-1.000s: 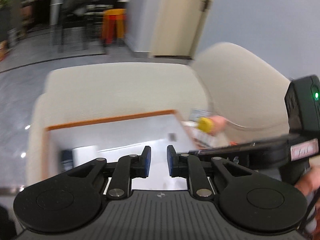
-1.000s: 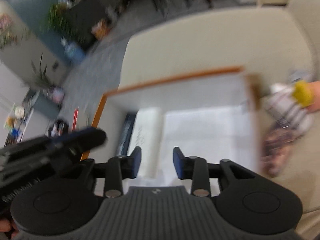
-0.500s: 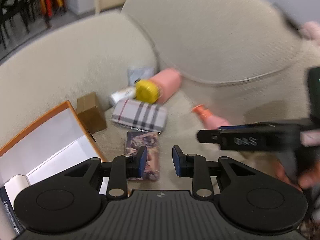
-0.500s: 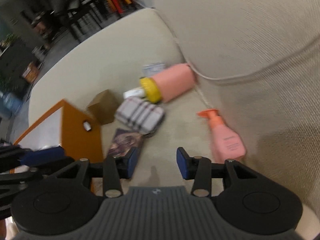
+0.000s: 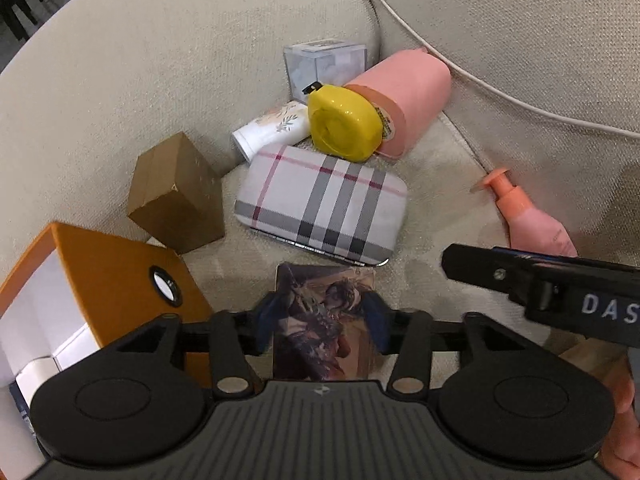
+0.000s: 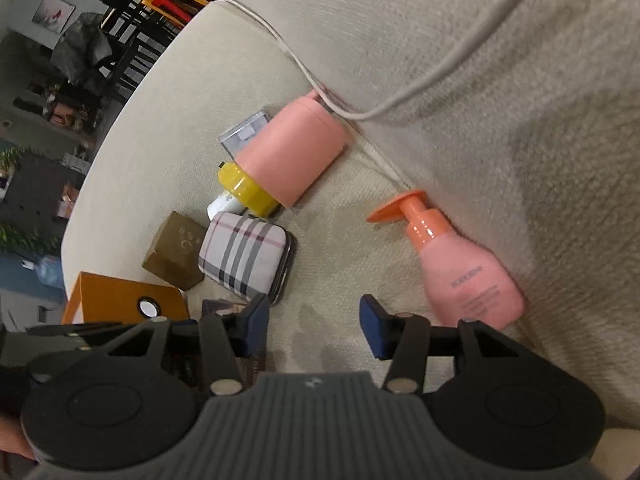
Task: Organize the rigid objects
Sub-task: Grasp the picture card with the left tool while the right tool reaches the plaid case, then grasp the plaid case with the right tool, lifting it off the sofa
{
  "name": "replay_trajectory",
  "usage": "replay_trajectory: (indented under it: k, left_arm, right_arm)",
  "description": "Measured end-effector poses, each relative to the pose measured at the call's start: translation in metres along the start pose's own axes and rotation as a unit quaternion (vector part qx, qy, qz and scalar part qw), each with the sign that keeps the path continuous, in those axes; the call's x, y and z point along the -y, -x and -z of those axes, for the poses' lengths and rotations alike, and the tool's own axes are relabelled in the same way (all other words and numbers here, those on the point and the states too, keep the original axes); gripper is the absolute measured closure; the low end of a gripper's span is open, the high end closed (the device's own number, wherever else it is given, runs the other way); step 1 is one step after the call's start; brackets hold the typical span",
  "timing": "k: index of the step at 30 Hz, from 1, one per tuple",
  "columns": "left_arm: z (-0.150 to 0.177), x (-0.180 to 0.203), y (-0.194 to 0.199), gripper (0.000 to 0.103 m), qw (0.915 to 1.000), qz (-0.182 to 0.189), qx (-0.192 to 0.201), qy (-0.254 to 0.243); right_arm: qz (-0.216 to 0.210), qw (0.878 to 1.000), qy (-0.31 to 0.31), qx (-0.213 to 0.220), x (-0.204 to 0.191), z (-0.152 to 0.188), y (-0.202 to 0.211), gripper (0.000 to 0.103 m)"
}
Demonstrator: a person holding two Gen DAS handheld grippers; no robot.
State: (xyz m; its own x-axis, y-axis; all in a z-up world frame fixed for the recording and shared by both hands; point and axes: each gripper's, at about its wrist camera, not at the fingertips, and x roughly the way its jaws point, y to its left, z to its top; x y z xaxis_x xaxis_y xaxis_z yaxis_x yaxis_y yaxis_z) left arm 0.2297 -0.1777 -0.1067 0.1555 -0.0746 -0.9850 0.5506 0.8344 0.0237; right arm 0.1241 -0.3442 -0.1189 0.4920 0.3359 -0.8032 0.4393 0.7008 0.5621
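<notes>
Since a second before, both cameras had swung off the open orange box (image 5: 108,280) and down onto the clutter on the sofa seat, so I judged the sorting was only starting.

Left wrist view: my left tongs (image 5: 320,326) had spread from nearly closed to wide, and the picture card (image 5: 324,320) lay flat between the blue pads; I could not tell whether they touched it. Beyond the card lay the plaid case (image 5: 324,208), then the yellow tape measure (image 5: 344,122) leaning against the pink cup (image 5: 404,96). The brown box (image 5: 176,196) sat left of the plaid case, against the orange box's corner.

Right wrist view: my right tongs (image 6: 314,322) stood wide open, holding nothing, over bare cushion. The pink pump bottle (image 6: 464,272) lay well right of the plaid case (image 6: 244,258), probably the nearest pick for them.
</notes>
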Motion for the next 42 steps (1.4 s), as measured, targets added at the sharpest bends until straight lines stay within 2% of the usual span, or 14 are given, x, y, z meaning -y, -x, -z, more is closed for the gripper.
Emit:
replay_trajectory:
  k: [5,8,12,14,17,26,31,34,41,42]
  left_arm:
    - [0.003,0.009,-0.008,0.026,0.9992,-0.019,-0.010,-0.033]
    - [0.002,0.014,-0.014,0.023,0.9983,-0.033,-0.013,-0.047]
    - [0.003,0.023,-0.023,0.022,0.9944,-0.067,-0.020,-0.079]
    - [0.006,0.026,-0.028,0.026,0.9925,-0.077,-0.026,-0.091]
    - [0.008,0.025,-0.030,0.031,0.9936,-0.065,-0.025,-0.089]
    - [0.000,0.014,-0.017,0.032,0.9941,-0.070,0.005,-0.082]
    - [-0.007,0.010,-0.019,0.033,0.9971,-0.057,0.016,-0.048]
    - [-0.011,0.006,-0.023,0.033,0.9979,-0.053,0.019,-0.034]
    - [-0.011,0.004,-0.026,0.033,0.9978,-0.055,0.024,-0.029]
    - [-0.010,0.003,-0.027,0.033,0.9978,-0.055,0.026,-0.028]
  right_arm:
    - [-0.002,1.000,-0.006,-0.021,-0.002,-0.001,-0.014,0.048]
    - [-0.007,1.000,-0.010,-0.022,-0.002,0.000,-0.015,0.047]
    - [-0.004,1.000,0.001,-0.018,-0.005,0.002,-0.015,0.045]
    - [0.001,1.000,0.012,-0.012,-0.009,0.002,-0.015,0.045]
    - [0.009,1.000,0.027,-0.004,-0.013,0.002,-0.015,0.045]
    - [0.038,0.998,0.048,-0.028,-0.024,-0.025,-0.039,0.044]
    - [0.039,0.997,0.062,-0.024,-0.033,-0.031,-0.052,0.034]
    - [0.043,0.995,0.083,-0.019,-0.039,-0.028,-0.056,0.032]
    - [0.037,0.992,0.120,0.000,-0.052,-0.029,-0.063,0.039]
    - [0.035,0.991,0.127,-0.001,-0.054,-0.029,-0.064,0.047]
